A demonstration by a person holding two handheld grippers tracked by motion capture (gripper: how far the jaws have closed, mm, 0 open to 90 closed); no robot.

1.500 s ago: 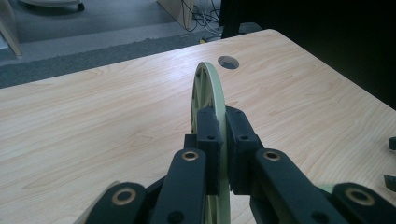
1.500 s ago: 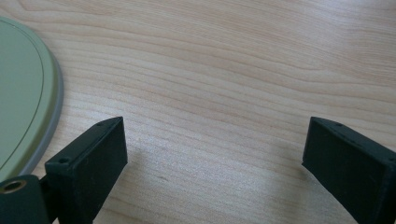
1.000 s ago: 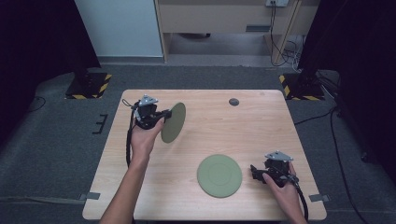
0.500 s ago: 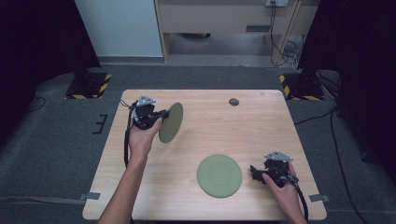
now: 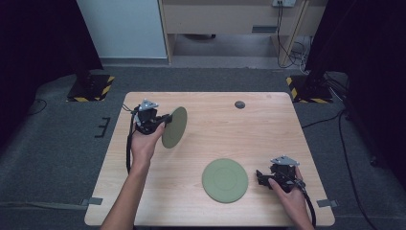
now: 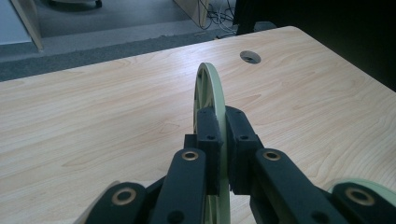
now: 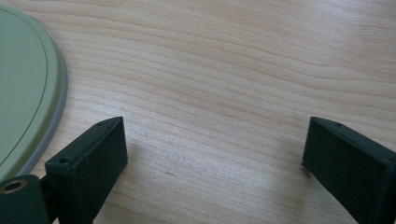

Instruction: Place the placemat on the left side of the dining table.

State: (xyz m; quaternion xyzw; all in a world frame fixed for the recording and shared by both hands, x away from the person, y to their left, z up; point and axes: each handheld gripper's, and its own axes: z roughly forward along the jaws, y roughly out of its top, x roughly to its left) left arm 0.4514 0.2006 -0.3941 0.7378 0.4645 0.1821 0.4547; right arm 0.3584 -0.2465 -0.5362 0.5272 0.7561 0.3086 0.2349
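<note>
My left gripper [image 5: 165,120] is shut on the rim of a green plate [image 5: 174,127], which it holds on edge above the left part of the wooden table [image 5: 268,129]. In the left gripper view the black pads [image 6: 208,140] clamp the plate [image 6: 210,88] from both sides. A second green plate [image 5: 224,180] lies flat near the front of the table. Just to its right my right gripper [image 5: 261,178] rests low on the table, open. In the right gripper view its jaws stand wide over bare wood, with that plate's rim [image 7: 28,88] at the left.
A small round dark hole [image 5: 240,104] sits near the table's far edge. Grey carpet surrounds the table, with stands on yellow-black bases [image 5: 91,88] at the far corners and cables at the back right.
The left hand has drifted slightly toward the near side with the plate still clamped on edge. The right gripper and the flat plate have stayed in place.
</note>
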